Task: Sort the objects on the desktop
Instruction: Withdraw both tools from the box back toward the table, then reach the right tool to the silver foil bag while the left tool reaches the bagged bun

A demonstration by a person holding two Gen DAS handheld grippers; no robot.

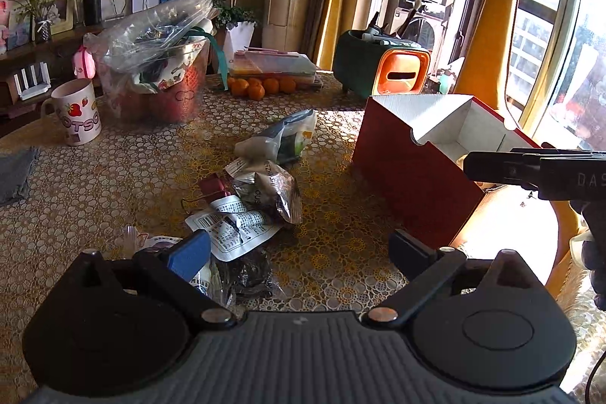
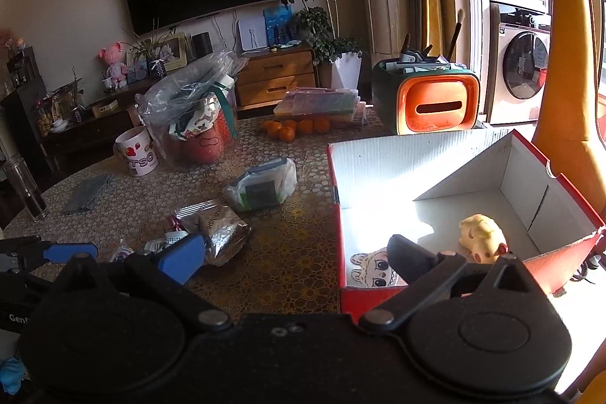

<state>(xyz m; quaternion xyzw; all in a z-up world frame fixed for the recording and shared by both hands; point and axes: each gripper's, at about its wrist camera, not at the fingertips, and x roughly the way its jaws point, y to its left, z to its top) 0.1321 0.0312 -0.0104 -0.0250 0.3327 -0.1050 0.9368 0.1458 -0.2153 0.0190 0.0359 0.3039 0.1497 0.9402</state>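
- The red box [image 2: 447, 177] sits open, right in front of the right gripper [image 2: 299, 252], with a yellow toy [image 2: 481, 237] inside.
- The snack packets [image 1: 261, 192] lie just ahead of the left gripper [image 1: 299, 248].
- Both grippers are wide open and hold nothing.

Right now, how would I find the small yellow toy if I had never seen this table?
Look for the big red box with white inside walls, on the table's right side. On its floor, near the back corner, lies the yellow toy. Its neighbour, a flat cartoon face card, is paper; the toy is round and chubby.
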